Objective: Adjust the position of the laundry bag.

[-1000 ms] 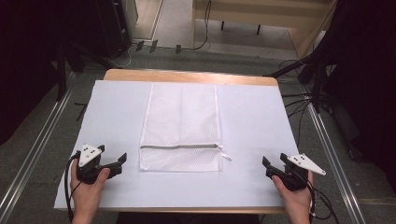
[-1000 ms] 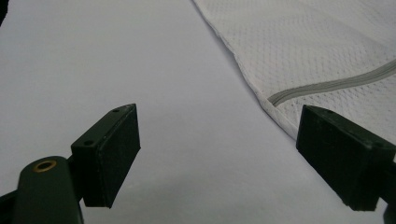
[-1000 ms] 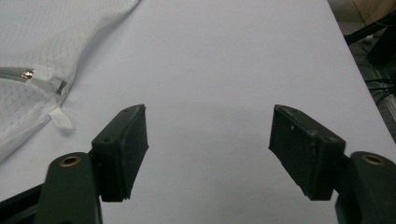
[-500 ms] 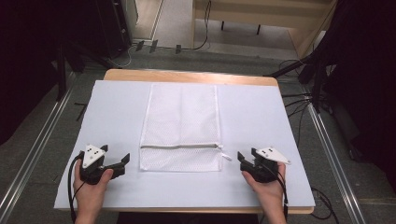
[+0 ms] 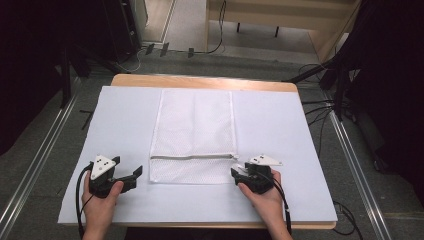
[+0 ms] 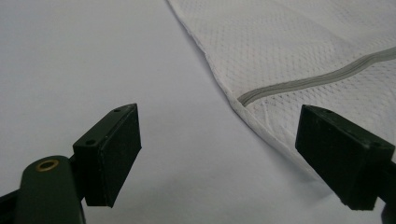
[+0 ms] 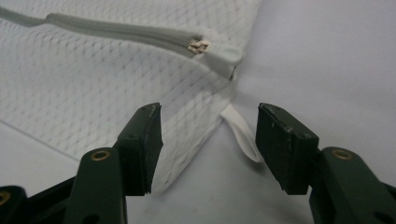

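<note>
Right tongs (image 5: 236, 173) shifted left to mesh bag (image 5: 195, 135) near-right corner, jaws narrowed, half-open around corner, seemingly untouched; left tongs (image 5: 134, 178) wide, empty.

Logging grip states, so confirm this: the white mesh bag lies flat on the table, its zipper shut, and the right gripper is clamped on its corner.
Not clamped. The right gripper view shows the right gripper open, pads apart, astride the mesh bag corner and its white loop without pressing. The zipper is shut, and the bag lies flat.
</note>
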Tool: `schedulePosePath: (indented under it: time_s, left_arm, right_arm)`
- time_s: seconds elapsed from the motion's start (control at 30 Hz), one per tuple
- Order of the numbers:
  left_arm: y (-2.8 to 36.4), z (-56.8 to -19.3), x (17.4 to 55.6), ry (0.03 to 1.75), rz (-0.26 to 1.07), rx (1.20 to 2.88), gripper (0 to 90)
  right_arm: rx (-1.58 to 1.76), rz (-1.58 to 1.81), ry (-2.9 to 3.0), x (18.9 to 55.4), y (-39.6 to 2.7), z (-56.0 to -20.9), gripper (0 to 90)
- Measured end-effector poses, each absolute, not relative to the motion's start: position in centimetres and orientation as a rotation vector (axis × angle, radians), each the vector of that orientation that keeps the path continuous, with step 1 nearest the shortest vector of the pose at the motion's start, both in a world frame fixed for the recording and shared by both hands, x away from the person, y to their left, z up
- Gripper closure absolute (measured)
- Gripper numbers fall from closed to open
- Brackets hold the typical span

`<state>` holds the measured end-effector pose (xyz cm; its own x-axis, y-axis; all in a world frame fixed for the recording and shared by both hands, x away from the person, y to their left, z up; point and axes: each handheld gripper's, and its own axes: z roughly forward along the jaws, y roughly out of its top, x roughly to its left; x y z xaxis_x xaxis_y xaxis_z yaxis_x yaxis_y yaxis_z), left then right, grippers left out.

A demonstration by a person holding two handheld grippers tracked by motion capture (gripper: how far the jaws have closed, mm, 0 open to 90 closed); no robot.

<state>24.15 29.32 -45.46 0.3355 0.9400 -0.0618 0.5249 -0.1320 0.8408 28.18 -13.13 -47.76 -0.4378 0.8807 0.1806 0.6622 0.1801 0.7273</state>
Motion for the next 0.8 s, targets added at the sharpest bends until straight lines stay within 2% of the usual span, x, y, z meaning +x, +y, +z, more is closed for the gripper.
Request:
schedulePosePath:
  time_s: [0.13, 0.23, 0.27, 0.3, 0.33, 0.37, 0.4, 0.43, 0.47, 0.8]
  left_arm:
    - [29.3, -45.4, 24.2, 1.306, 0.626, 1.781, 14.3]
    - [29.2, -45.4, 24.1, 1.302, 0.619, 1.782, 14.3]
    - [29.2, -45.4, 24.1, 1.303, 0.609, 1.781, 14.6]
    - [29.2, -45.4, 24.1, 1.303, 0.609, 1.781, 14.6]
    - [29.1, -45.4, 24.1, 1.304, 0.604, 1.781, 14.6]
    - [29.0, -45.4, 24.0, 1.306, 0.603, 1.783, 14.6]
    - [28.9, -45.5, 24.0, 1.303, 0.601, 1.783, 14.6]
    - [28.9, -45.5, 24.0, 1.296, 0.598, 1.792, 14.7]
    - [28.6, -45.5, 23.9, 1.288, 0.598, 1.802, 14.6]
    - [28.2, -45.6, 23.5, 1.277, 0.589, 1.812, 14.6]
  right_arm:
    - [1.453, 1.072, 2.204, 27.0, -12.0, -47.8, 40.2]
    - [1.378, 1.005, 2.22, 26.1, -10.9, -47.9, 44.2]
    - [1.349, 0.973, 2.188, 25.7, -10.4, -48.0, 55.9]
    - [1.349, 0.973, 2.188, 25.7, -10.4, -48.0, 55.9]
    - [1.323, 0.986, 2.191, 25.5, -10.3, -48.1, 73.0]
    - [1.306, 0.994, 2.205, 25.5, -10.3, -48.0, 80.2]
    - [1.306, 0.994, 2.205, 25.5, -10.3, -48.0, 80.2]
    - [1.299, 0.998, 2.213, 25.4, -10.2, -48.0, 87.0]
    - [1.305, 1.0, 2.219, 25.3, -10.4, -48.0, 89.7]
    - [1.389, 1.054, 2.22, 23.9, -13.5, -47.2, 89.6]
